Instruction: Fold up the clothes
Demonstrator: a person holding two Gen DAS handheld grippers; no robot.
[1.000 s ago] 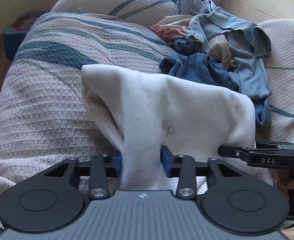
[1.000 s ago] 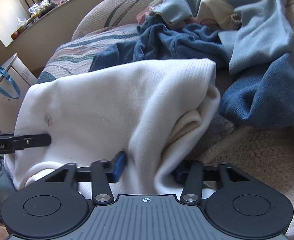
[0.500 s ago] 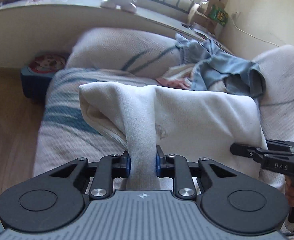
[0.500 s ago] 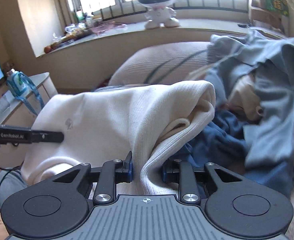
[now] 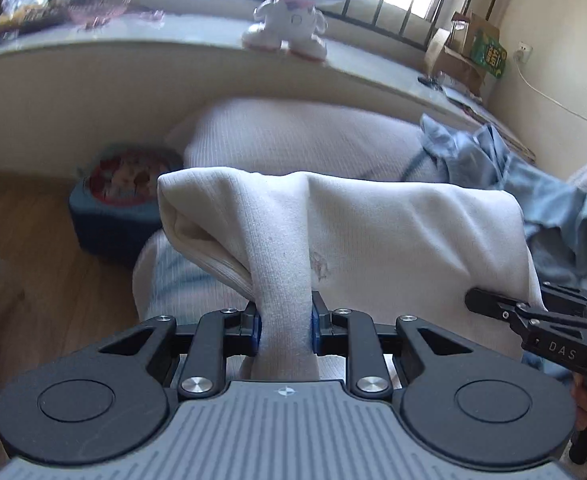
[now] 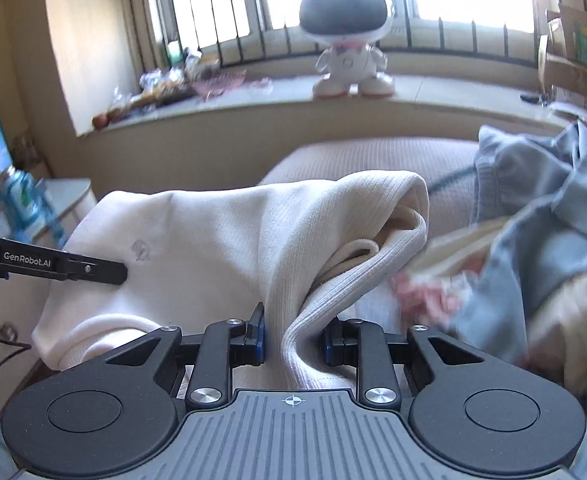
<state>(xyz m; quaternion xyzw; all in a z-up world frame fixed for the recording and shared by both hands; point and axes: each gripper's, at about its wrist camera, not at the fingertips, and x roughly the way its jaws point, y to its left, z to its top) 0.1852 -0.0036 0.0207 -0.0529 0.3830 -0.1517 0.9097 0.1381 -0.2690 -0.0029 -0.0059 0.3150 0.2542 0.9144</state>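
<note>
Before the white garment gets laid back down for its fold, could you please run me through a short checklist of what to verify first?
1. Left gripper shut on the white ribbed knit garment: ok, its blue pads pinch a bunch of cloth.
2. Right gripper shut on the same garment: ok, a ribbed fold sits between the pads.
3. Garment spread evenly between the two grips: not ok, it bunches at both.
4. Pile of blue clothes kept apart from the garment: cannot tell, it lies close on the right.
5. Free spot on the cream woven bed cover for laying down: cannot tell, the garment hides it.
</note>
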